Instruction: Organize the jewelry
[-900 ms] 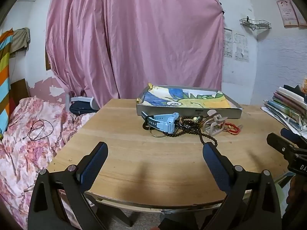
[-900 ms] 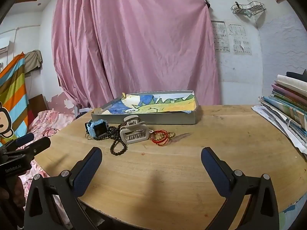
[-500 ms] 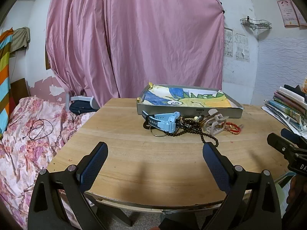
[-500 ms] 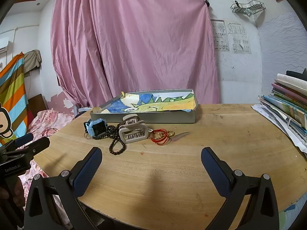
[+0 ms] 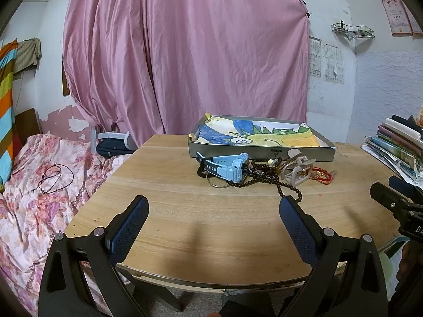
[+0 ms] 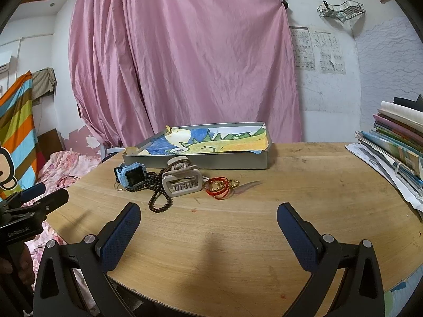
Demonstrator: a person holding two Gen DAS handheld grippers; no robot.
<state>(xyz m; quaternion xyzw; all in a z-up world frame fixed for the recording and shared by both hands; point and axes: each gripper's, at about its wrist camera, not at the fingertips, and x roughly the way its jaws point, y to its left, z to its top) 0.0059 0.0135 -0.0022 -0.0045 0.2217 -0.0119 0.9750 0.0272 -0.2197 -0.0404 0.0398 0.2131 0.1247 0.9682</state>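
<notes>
A pile of jewelry lies on the round wooden table (image 5: 211, 227) in front of a grey tray (image 5: 264, 154) lined with a coloured drawing. In the pile are a light-blue watch (image 5: 228, 167) (image 6: 132, 177), a dark bead necklace (image 5: 267, 178) (image 6: 157, 194), a beige hair claw (image 6: 181, 182) (image 5: 297, 170) and red bangles (image 6: 217, 187) (image 5: 321, 175). My left gripper (image 5: 213, 207) is open over the near table edge, short of the pile. My right gripper (image 6: 208, 215) is open too, just short of the hair claw and bangles. Nothing is between either pair of fingers.
A stack of books and papers (image 6: 396, 145) sits on the table's right side. A bed with a floral pink cover (image 5: 39, 185) lies left of the table. A pink curtain (image 5: 185, 52) hangs behind. Each gripper shows at the edge of the other's view.
Both views have crept slightly closer to the jewelry pile. The grippers stay open and nothing on the table has moved.
</notes>
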